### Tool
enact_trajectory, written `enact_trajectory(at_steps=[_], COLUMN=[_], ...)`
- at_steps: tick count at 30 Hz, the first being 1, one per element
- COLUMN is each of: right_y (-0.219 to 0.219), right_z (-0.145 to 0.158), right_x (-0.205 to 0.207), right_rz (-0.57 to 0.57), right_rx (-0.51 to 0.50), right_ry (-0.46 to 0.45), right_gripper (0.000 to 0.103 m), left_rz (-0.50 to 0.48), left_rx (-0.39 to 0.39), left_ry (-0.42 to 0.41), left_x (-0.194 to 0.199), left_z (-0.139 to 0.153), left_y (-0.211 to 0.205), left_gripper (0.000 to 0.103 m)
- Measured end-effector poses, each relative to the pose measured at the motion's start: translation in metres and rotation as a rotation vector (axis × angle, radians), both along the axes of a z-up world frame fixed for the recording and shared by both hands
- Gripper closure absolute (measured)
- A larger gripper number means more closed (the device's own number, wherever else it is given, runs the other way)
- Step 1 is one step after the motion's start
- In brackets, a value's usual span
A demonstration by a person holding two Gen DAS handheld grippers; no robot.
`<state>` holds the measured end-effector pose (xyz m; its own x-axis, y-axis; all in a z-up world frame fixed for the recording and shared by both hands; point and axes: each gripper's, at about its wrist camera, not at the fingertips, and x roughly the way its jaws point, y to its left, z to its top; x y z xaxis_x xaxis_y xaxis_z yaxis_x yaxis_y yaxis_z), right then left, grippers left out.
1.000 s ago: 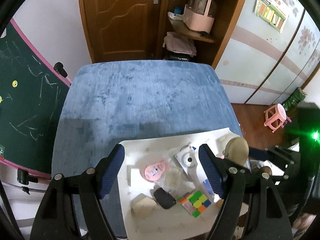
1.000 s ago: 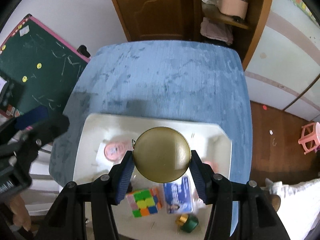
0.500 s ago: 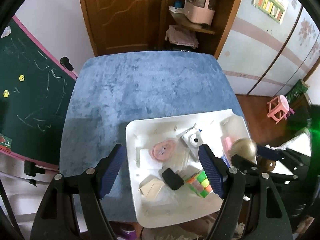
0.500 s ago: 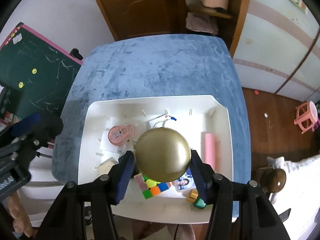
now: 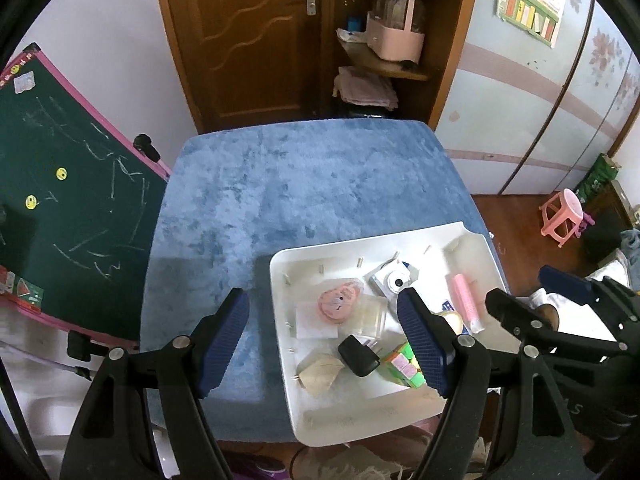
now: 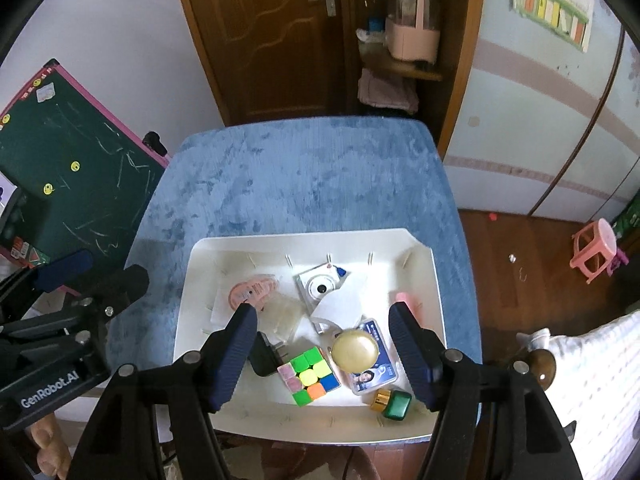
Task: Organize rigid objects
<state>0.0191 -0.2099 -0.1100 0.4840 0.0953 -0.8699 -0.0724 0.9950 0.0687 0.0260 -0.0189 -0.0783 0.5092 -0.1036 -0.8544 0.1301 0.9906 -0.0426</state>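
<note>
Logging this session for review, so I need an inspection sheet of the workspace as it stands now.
Surface: blue plush-covered table, bare beyond the tray.
Job's things: white plastic tray holds round gold compact, colourful puzzle cube, white toy camera, pink tube, green gold-capped bottle, black plug.
Clutter: nothing seen outside the tray.
Grippers: right gripper jaws have just been opening, compact released below; left gripper open, holding nothing.
Cables: nothing seen.
Surroundings: green chalkboard, brown wooden door, pink stool.
</note>
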Motion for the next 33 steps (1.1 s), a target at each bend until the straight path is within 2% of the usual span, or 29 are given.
enact_trajectory(at_steps=[3, 8, 12, 16, 18, 33], right_y=[0.003, 0.006, 0.009, 0.011, 0.013, 0.021], right_z=[0.012, 0.03, 0.051, 0.065, 0.07, 0.066], right_x=[-0.001, -0.001, -0.004, -0.008, -0.011, -0.003], right_rz=[0.0, 0.001, 0.0, -0.019, -0.029, -0.033], right_rx=[-0.005, 0.013, 0.032, 0.022, 0.011, -0.017], right_ry=[-0.032, -0.066, -0.114, -0.153, -0.172, -0.148], right_gripper=[0.034, 0.032, 0.032, 0.024, 0.024, 0.024], left_rz=[0.01, 0.046, 0.062, 0.067, 0.07, 0.086], left_rx=[0.013, -0.027, -0.02, -0.021, -0.023, -0.016], left_ry=[-0.01, -0.014, -0.042, -0.053, -0.059, -0.068], left_x=[0.0, 0.001, -0.005, -0.008, -0.009, -0.005], left_z=[0.007, 0.021, 0.029, 0.031, 0.032, 0.033], left_y=[0.002, 0.013, 0.017, 0.018, 0.019, 0.022], left_gripper=[0.024, 0.024, 0.024, 0.024, 0.024, 0.024])
